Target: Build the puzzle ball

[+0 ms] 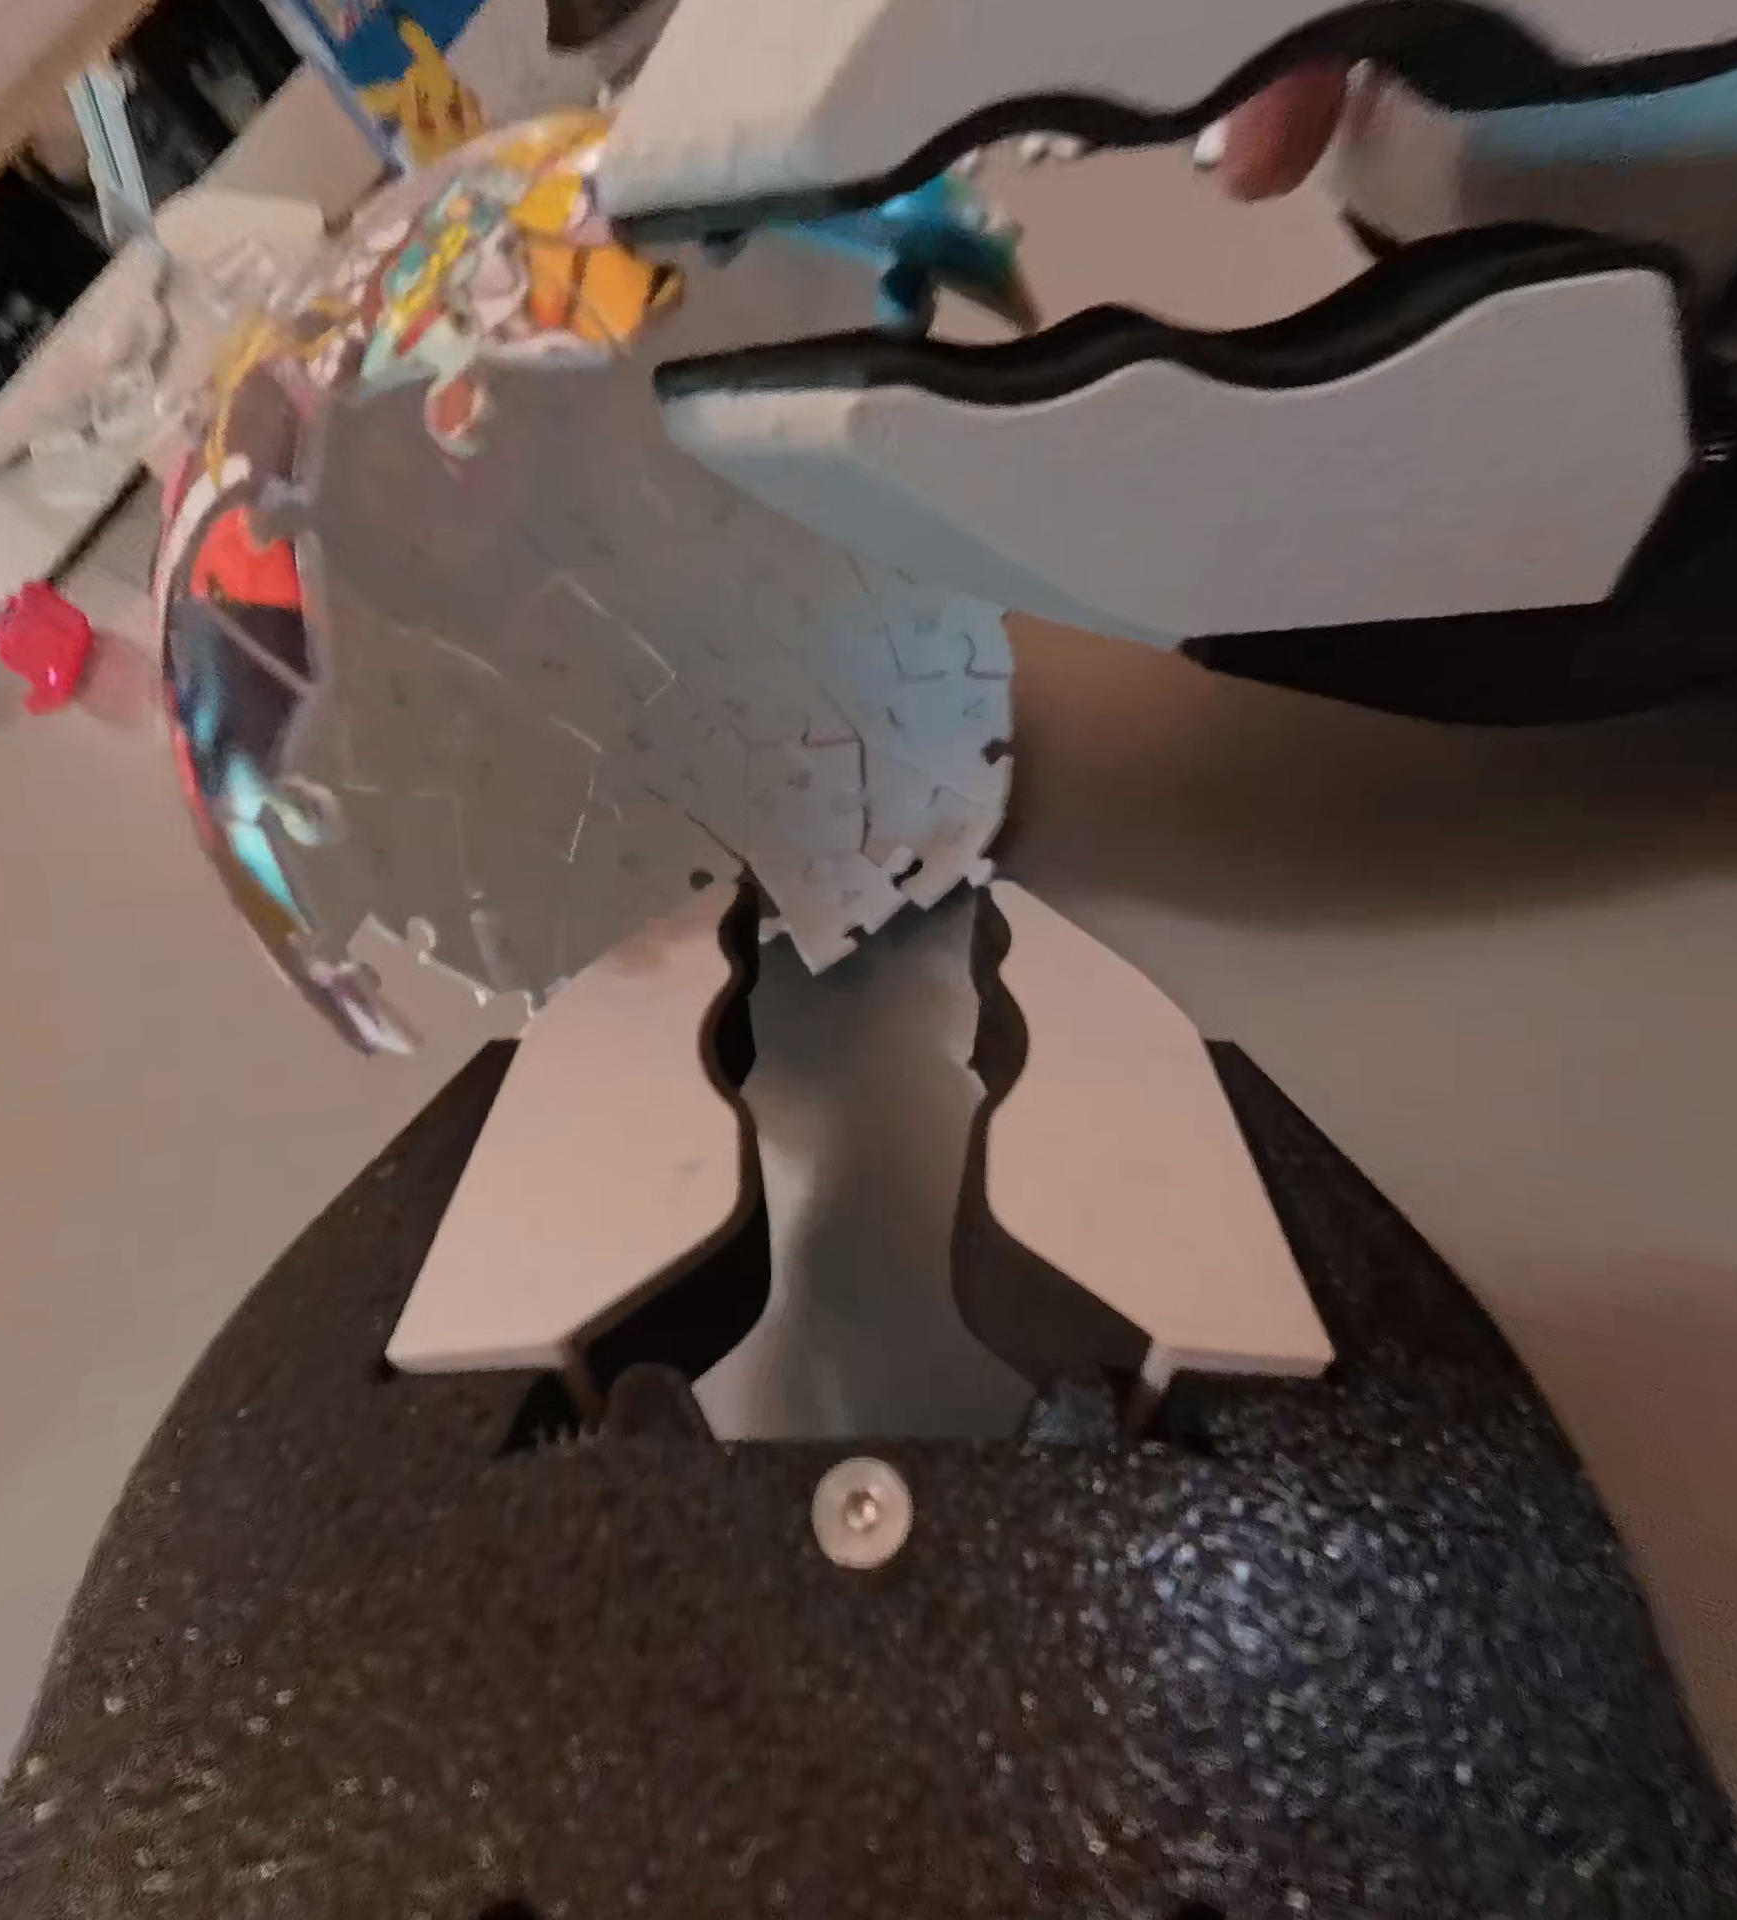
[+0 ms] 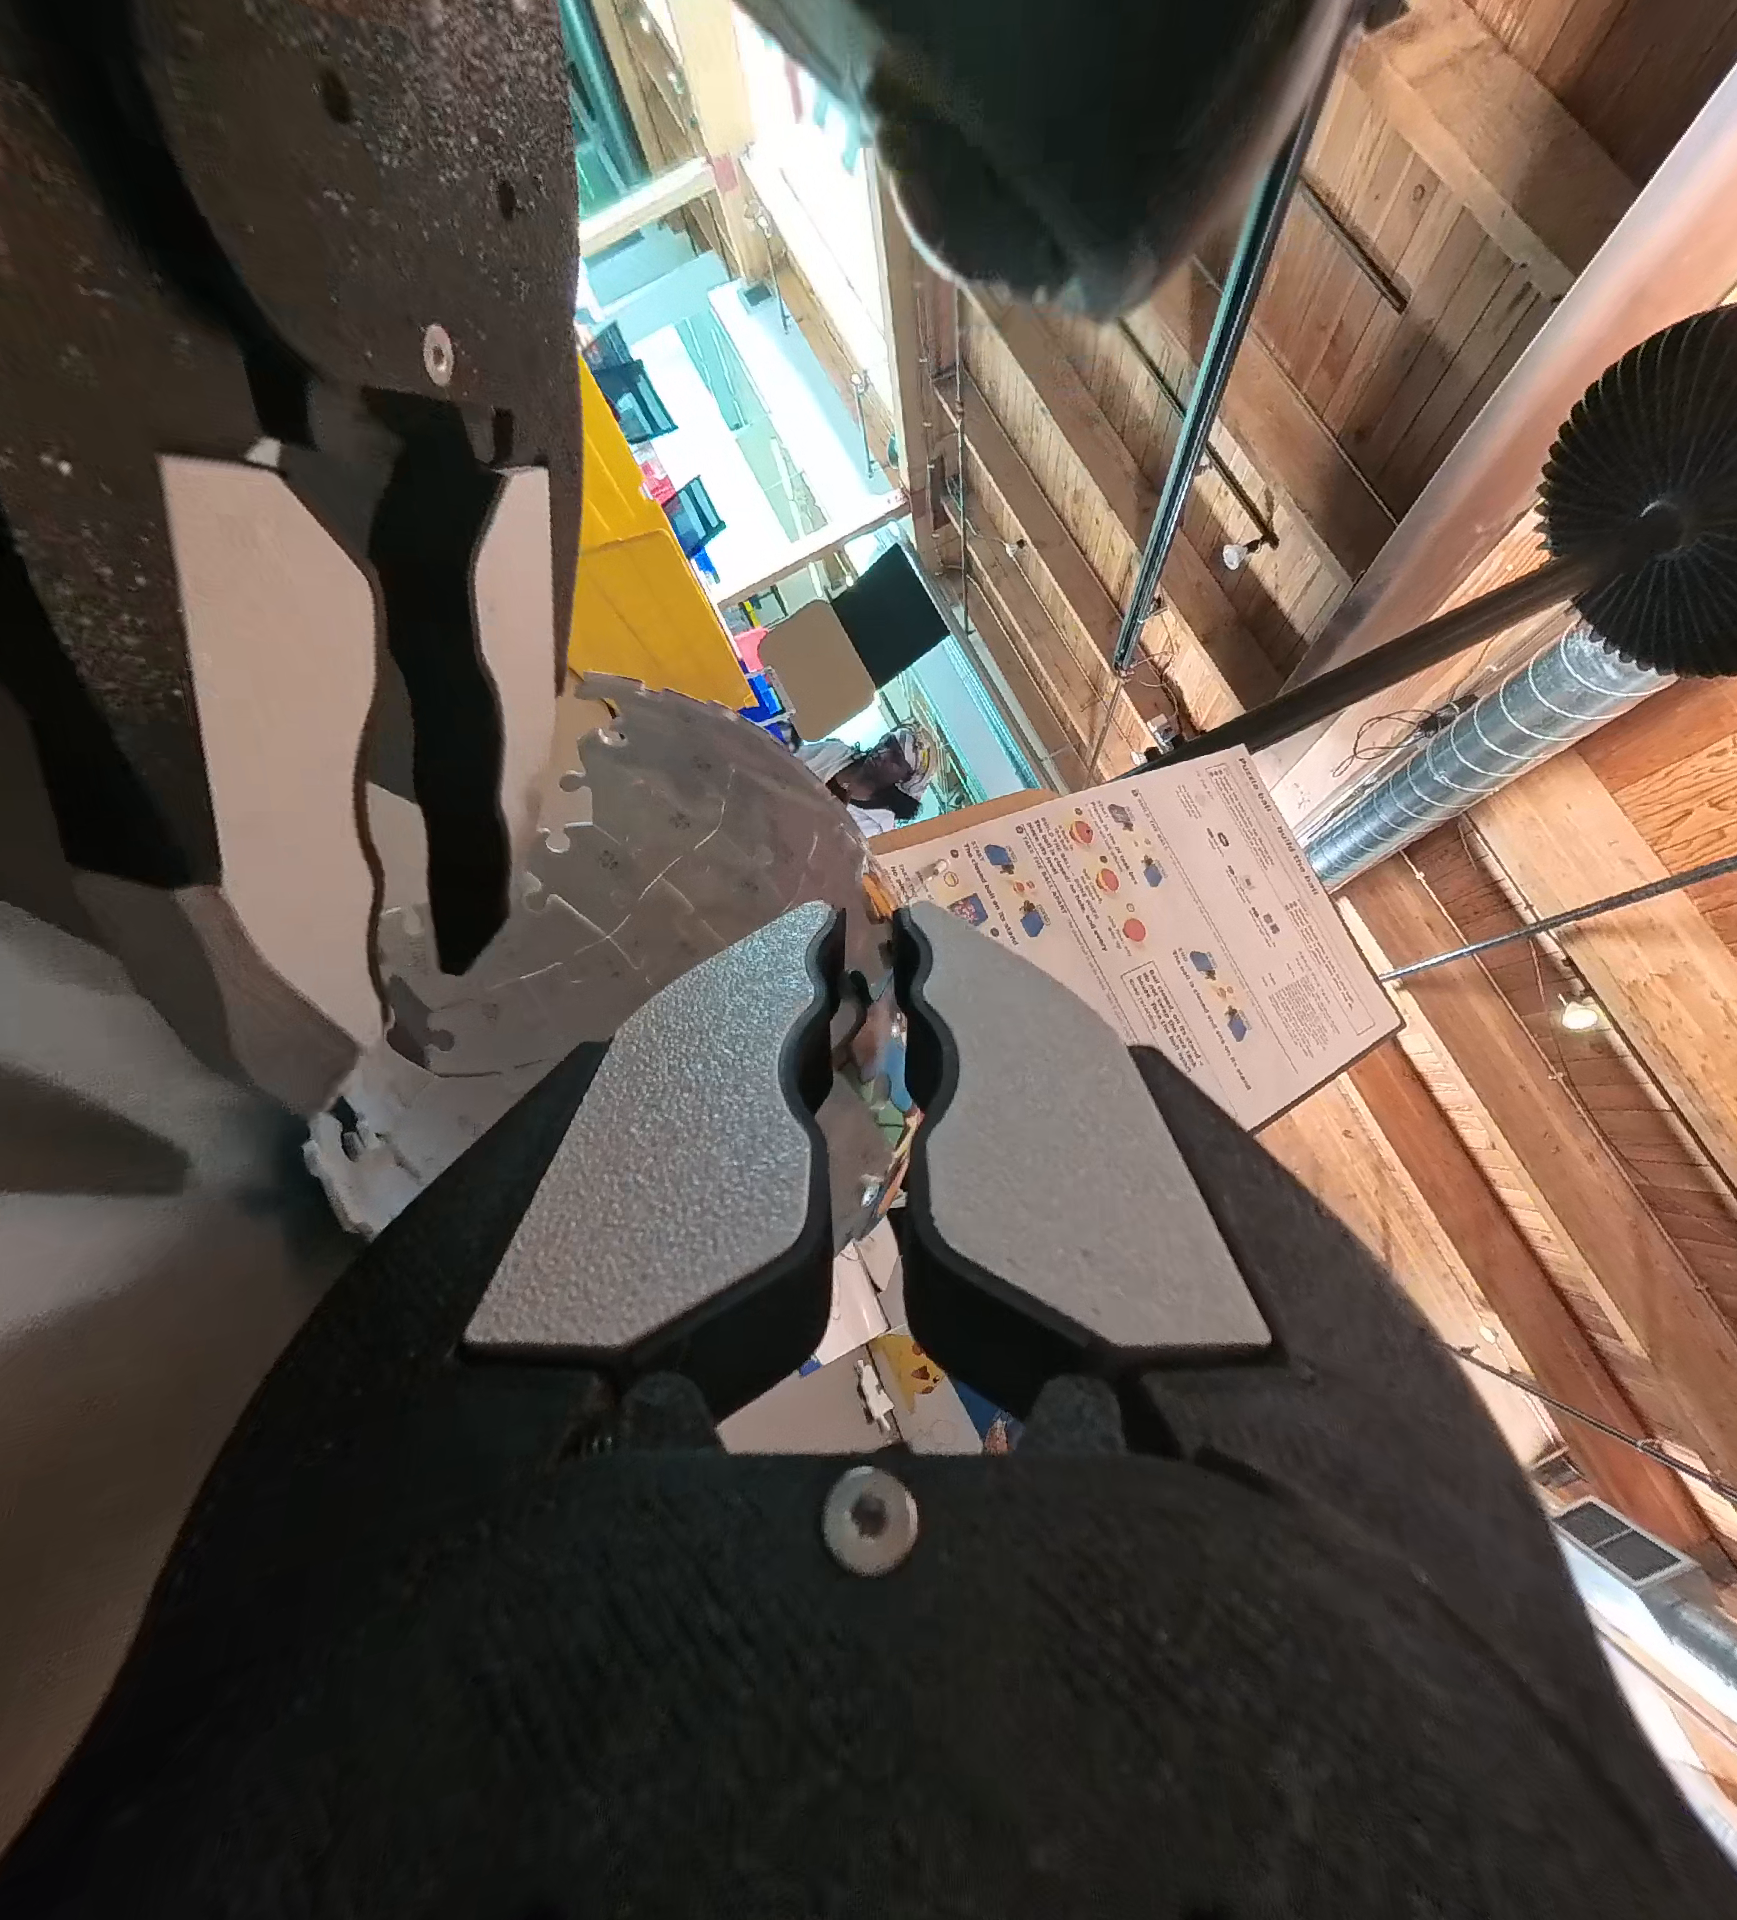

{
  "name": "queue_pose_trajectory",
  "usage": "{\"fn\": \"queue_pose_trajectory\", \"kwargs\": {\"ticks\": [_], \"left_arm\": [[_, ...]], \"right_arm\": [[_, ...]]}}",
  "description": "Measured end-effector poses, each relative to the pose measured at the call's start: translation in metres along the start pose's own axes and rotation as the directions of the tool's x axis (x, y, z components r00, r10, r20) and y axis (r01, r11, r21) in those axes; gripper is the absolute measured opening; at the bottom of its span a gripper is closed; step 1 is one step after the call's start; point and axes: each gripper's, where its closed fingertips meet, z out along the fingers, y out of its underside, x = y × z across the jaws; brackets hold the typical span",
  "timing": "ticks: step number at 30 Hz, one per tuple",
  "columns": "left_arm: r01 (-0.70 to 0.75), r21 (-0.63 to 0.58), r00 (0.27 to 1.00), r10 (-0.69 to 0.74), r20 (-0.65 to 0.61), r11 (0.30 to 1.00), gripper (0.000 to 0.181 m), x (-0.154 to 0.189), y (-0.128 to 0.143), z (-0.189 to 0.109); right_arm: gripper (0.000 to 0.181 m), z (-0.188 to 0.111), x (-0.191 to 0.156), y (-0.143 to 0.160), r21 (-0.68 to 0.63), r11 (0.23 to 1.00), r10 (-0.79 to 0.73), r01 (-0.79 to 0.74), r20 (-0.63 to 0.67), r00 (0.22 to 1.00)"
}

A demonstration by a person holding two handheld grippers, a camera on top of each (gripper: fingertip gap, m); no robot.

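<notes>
Holding the half-built puzzle ball between two grippers.
The left gripper is clamping its grey lower edge; the right gripper is pinching its rim.

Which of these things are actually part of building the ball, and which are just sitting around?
Part of the job:
- half-built puzzle ball, grey inside, colourful outside
- left hand-held gripper, holding the ball's lower edge
- right hand-held gripper, pinching its upper rim
- blue puzzle piece between the right fingers
- instruction sheet

Just lying about:
- red plastic bit
- yellow bins
- black brush-like disc
</notes>
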Motion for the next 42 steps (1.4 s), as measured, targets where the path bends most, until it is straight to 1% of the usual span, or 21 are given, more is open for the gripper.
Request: {"fn": "queue_pose_trajectory", "kwargs": {"ticks": [2, 4, 6, 8, 10, 14, 17, 20, 24, 27, 35, 37, 40, 42], "left_arm": [[-0.099, 0.028, 0.995, 0.099, -0.001, 0.995, 0.039, 0.003, -0.004, 0.000], [-0.261, 0.011, 0.965, 0.260, 0.043, 0.965, 0.037, 0.001, -0.003, 0.001], [-0.411, 0.010, 0.909, 0.409, 0.073, 0.911, 0.032, 0.000, -0.003, 0.004], [-0.528, 0.003, 0.846, 0.525, 0.093, 0.849, 0.028, 0.000, -0.003, 0.008], [-0.592, -0.008, 0.802, 0.590, 0.092, 0.806, 0.025, 0.001, -0.003, 0.013], [-0.669, -0.037, 0.739, 0.670, 0.072, 0.742, 0.024, 0.002, -0.004, 0.019], [-0.685, -0.051, 0.726, 0.687, 0.038, 0.727, 0.021, 0.002, -0.005, 0.023], [-0.699, -0.048, 0.714, 0.700, -0.002, 0.713, 0.014, 0.005, -0.004, 0.025], [-0.708, -0.061, 0.705, 0.709, -0.013, 0.703, 0.006, 0.004, -0.001, 0.028], [-0.713, -0.055, 0.700, 0.714, -0.010, 0.699, 0.005, 0.004, -0.001, 0.028], [-0.662, -0.036, 0.750, 0.662, -0.014, 0.749, 0.003, 0.001, -0.004, 0.029], [-0.665, -0.034, 0.746, 0.665, -0.014, 0.746, 0.003, 0.000, -0.003, 0.028], [-0.684, -0.037, 0.728, 0.685, 0.025, 0.728, 0.010, -0.003, -0.003, 0.028], [-0.676, -0.045, 0.734, 0.678, 0.039, 0.735, 0.016, -0.007, -0.002, 0.027]], "right_arm": [[0.008, 0.001, 0.000, 0.001, -0.001, 1.000, 0.003, -0.003, 0.000, 1.000], [0.008, 0.002, 0.001, 0.002, -0.002, 1.000, 0.019, -0.019, 0.005, 1.000], [0.008, 0.003, 0.002, 0.004, -0.002, 0.999, 0.043, -0.043, 0.004, 0.999], [0.008, 0.004, 0.004, 0.007, -0.008, 0.999, 0.052, -0.052, 0.002, 0.999], [0.008, 0.005, 0.006, 0.009, -0.012, 0.997, 0.072, -0.072, 0.001, 0.997], [0.007, 0.007, 0.008, 0.013, -0.020, 0.994, 0.103, -0.103, 0.002, 0.995], [0.007, 0.007, 0.008, 0.014, -0.023, 0.993, 0.115, -0.114, 0.004, 0.993], [0.007, 0.007, 0.009, 0.015, -0.024, 0.991, 0.129, -0.128, 0.001, 0.992], [0.007, 0.007, 0.010, 0.016, -0.026, 0.990, 0.141, -0.141, 0.000, 0.990], [0.007, 0.007, 0.011, 0.016, -0.026, 0.989, 0.149, -0.149, 0.000, 0.989], [0.007, 0.007, 0.011, 0.019, -0.033, 0.986, 0.165, -0.165, -0.001, 0.986], [0.007, 0.007, 0.011, 0.019, -0.034, 0.986, 0.163, -0.163, -0.003, 0.987], [0.007, 0.007, 0.012, 0.019, -0.034, 0.986, 0.161, -0.161, -0.005, 0.987], [0.007, 0.007, 0.012, 0.019, -0.032, 0.986, 0.162, -0.162, -0.005, 0.987]]}}
